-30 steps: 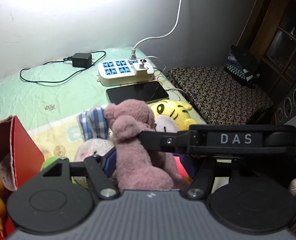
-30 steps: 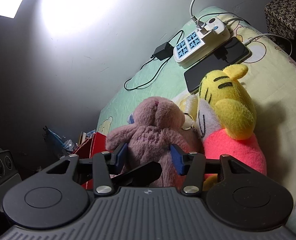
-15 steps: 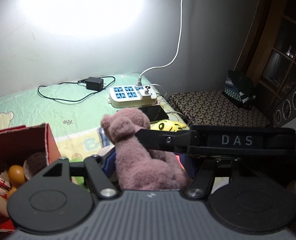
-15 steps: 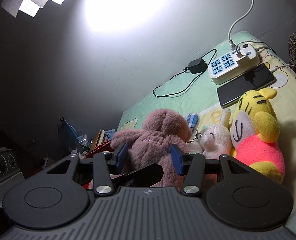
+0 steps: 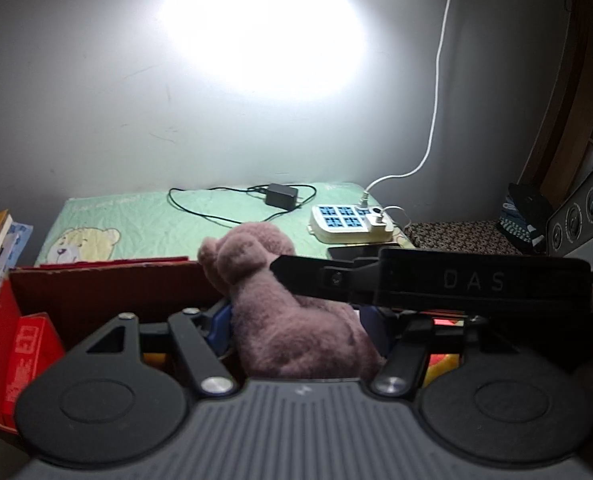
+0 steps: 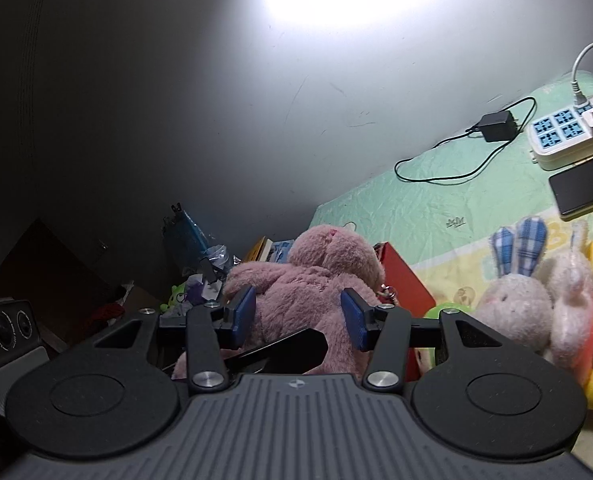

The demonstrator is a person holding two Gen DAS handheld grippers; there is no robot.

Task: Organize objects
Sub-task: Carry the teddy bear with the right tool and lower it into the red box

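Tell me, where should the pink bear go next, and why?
Probably a little further over the red box, then down into it. Both grippers, left and right, hold the bear with their jaws closed on its sides, up off the bed. The box sits open just beside it, already holding other things.

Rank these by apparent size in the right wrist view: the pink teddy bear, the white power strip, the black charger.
1. pink teddy bear, though nearness to the camera enlarges it
2. white power strip
3. black charger, which lies beside the strip, so this comparison is fair
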